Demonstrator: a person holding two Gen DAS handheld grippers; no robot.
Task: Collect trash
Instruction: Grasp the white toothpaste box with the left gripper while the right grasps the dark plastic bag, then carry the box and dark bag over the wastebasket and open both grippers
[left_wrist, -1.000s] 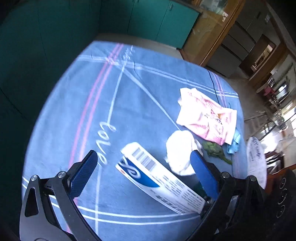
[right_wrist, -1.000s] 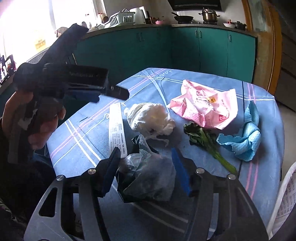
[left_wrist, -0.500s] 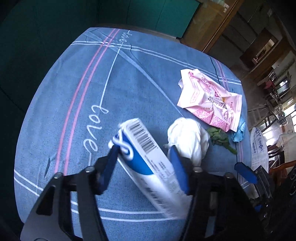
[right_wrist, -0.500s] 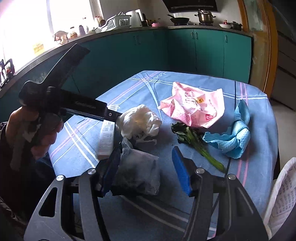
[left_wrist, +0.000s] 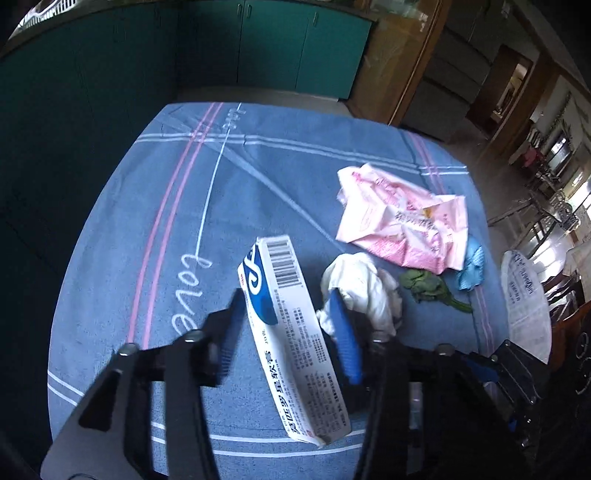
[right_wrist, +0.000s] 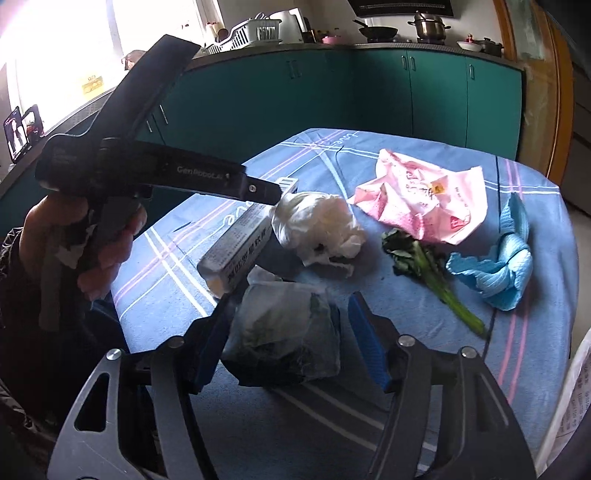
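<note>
Left gripper (left_wrist: 291, 328), body marked "GenRobot.ai": fingers narrow, easing apart, the barcoded white-and-blue box (left_wrist: 291, 332) between them, clear of the worktop (left_wrist: 147, 206), whose cloth reads "love". Right gripper (right_wrist: 291, 339): fingers widening, a grey plastic bag (right_wrist: 284, 336) between them, against the left finger, right pad apart.

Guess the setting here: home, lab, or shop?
Most likely a home kitchen: teal cabinets under a counter with pots and a dish rack, plus a cloth-covered table.
</note>
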